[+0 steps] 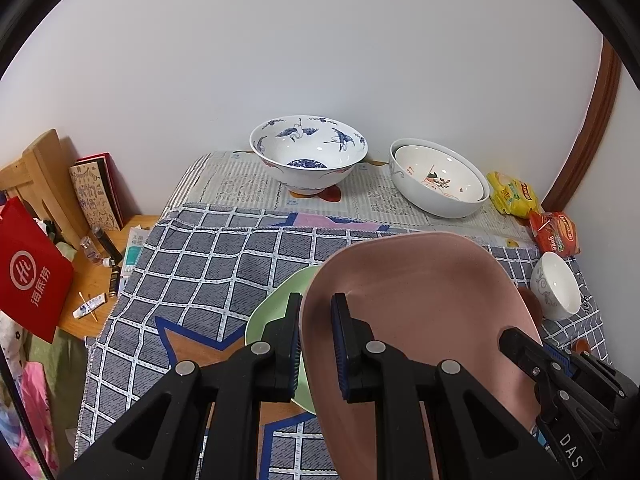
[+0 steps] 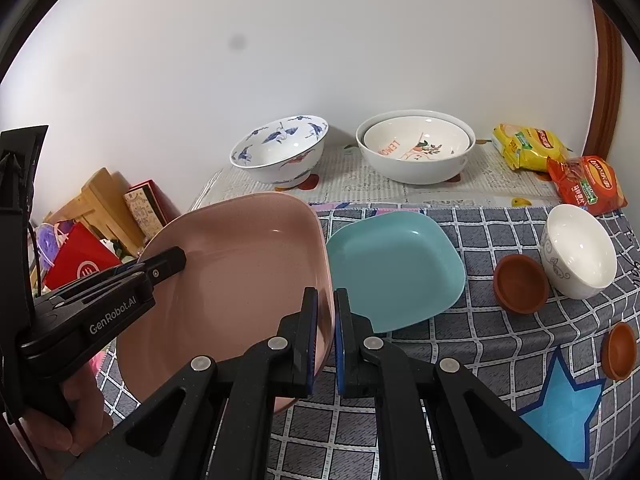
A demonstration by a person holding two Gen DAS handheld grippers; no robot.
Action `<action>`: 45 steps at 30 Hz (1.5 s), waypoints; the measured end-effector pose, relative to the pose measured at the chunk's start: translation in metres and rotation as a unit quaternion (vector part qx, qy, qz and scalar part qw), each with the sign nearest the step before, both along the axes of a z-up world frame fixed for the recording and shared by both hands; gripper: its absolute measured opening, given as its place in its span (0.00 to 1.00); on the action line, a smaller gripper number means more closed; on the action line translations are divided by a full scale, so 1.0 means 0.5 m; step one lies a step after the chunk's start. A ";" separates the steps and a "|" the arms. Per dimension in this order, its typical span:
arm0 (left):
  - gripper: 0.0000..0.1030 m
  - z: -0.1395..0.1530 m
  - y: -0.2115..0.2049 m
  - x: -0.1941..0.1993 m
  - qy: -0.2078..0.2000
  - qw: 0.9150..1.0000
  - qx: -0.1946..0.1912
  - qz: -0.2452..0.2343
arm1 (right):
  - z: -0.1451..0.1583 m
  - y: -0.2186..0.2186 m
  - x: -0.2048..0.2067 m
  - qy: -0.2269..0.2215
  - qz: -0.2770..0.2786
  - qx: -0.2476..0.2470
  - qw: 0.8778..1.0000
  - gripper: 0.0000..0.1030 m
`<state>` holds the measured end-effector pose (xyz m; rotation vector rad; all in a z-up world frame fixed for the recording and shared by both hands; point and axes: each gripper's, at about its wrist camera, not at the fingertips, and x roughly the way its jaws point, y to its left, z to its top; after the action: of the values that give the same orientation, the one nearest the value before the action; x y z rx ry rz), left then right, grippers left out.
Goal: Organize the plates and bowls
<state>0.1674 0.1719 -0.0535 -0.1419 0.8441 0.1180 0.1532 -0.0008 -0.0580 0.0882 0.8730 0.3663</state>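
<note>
A pink square plate (image 1: 424, 320) is held off the table by both grippers. My left gripper (image 1: 316, 304) is shut on its left rim; it also shows in the right wrist view (image 2: 176, 258). My right gripper (image 2: 326, 300) is shut on its right rim, and shows in the left wrist view (image 1: 516, 340). The pink plate (image 2: 240, 264) hangs tilted over a green plate (image 1: 276, 300) in the left wrist view. A teal plate (image 2: 396, 268) lies flat to its right. A blue-patterned bowl (image 1: 308, 156) and two nested white bowls (image 1: 438, 180) stand at the back.
A small white bowl (image 2: 578, 250) and two brown saucers (image 2: 520, 284) (image 2: 620, 350) sit at the right on the checked cloth (image 1: 200, 264). Snack packets (image 2: 532, 146) lie at the back right. A side table with clutter and a red bag (image 1: 32, 276) stands at the left.
</note>
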 end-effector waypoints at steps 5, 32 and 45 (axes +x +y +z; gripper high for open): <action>0.14 -0.010 0.008 0.002 0.006 1.000 -0.001 0.004 | -0.008 0.007 0.003 0.005 0.003 -0.001 1.000 0.07; 0.13 -0.140 0.113 0.003 0.078 0.995 -0.008 0.067 | -0.142 0.115 0.045 0.080 0.073 -0.025 0.994 0.07; 0.13 -0.165 0.117 0.030 0.086 0.993 -0.024 0.072 | -0.159 0.135 0.099 0.082 0.098 -0.046 0.991 0.07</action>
<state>0.1822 0.2304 -0.1361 -0.2406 1.0092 0.2475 0.2029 0.0666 -0.1373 -0.0535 1.0629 0.5073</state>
